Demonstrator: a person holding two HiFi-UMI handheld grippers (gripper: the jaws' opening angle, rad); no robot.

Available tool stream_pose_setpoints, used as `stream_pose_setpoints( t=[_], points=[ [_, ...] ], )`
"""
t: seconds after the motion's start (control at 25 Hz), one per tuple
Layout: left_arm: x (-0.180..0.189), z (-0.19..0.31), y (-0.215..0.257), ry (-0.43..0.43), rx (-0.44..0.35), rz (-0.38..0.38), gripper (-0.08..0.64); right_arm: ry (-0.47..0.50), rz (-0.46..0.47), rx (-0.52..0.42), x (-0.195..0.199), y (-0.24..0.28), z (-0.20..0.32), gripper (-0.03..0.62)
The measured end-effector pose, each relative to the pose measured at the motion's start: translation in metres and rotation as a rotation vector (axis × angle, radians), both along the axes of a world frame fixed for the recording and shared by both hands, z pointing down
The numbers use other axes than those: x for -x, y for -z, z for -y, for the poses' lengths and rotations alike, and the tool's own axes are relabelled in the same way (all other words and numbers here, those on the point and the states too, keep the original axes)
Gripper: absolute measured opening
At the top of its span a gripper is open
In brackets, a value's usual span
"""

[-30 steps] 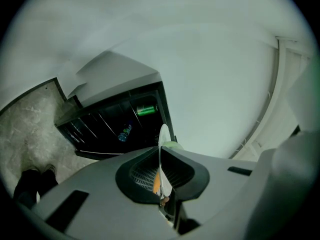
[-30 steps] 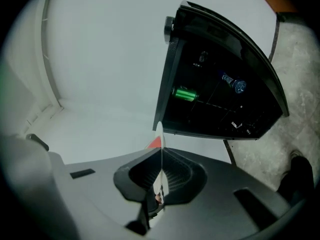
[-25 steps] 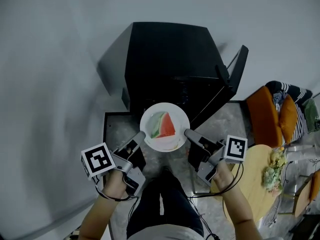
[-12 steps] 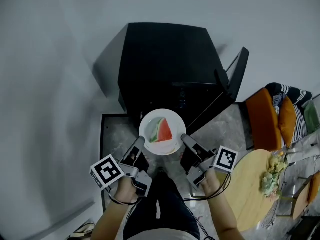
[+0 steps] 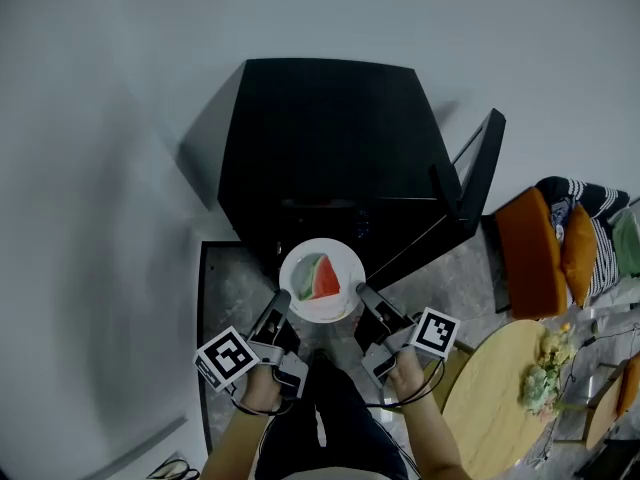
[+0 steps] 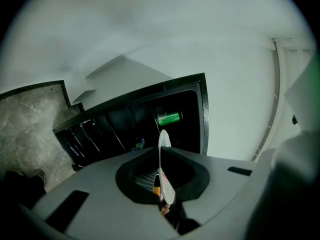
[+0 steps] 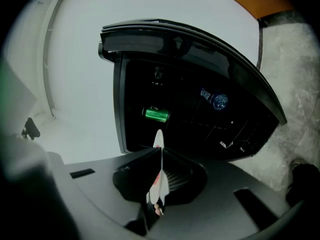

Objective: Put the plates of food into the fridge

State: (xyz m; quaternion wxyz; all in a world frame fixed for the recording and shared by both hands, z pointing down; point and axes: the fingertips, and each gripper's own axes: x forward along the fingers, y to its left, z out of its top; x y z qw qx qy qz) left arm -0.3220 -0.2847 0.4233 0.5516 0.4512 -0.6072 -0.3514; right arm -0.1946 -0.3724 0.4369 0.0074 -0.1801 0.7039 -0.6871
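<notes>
Clamps the left gripper (image 5: 283, 300) tight on the left rim of the white plate (image 5: 320, 311), which hangs between both claws before the open black fridge (image 5: 330, 148) with a watermelon slice (image 5: 325, 280) on top. Pinches the right rim with the right gripper (image 5: 360, 290), equally clenched. Extends left hand (image 5: 262, 388) and right hand (image 5: 408, 373) forward, converging, tilted slightly down.

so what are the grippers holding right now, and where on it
Both hold one plate carrying a watermelon slice. The left gripper is shut on its left rim and the right gripper on its right rim.
</notes>
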Motion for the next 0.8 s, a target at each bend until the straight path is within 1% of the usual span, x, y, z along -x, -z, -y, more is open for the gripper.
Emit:
stream_pose_setpoints(
  t=[0.16, 0.32, 0.44, 0.6, 0.72, 0.8],
  points=[
    [0.006, 0.003, -0.024, 0.031, -0.006, -0.012, 0.017, 0.014, -0.013, -0.041, 0.008, -0.018, 0.008, 0.017],
    [0.011, 0.007, -0.050, 0.047, -0.006, -0.015, 0.017, 0.008, -0.014, -0.042, 0.015, -0.042, 0.014, 0.017],
    [0.015, 0.011, -0.066, 0.044, -0.008, -0.008, 0.017, -0.014, -0.015, -0.034, 0.017, -0.062, 0.018, 0.017],
    [0.018, 0.019, -0.092, 0.050, -0.015, -0.018, 0.017, -0.053, 0.000, -0.040, 0.020, -0.087, 0.026, 0.017],
    [0.018, 0.024, -0.109, 0.067, -0.044, -0.030, 0.017, -0.072, 0.012, -0.071, 0.022, -0.106, 0.033, 0.017],
    [0.020, 0.027, -0.126, 0.076, -0.059, -0.020, 0.017, -0.083, 0.017, -0.106, 0.024, -0.121, 0.040, 0.018]
  ],
)
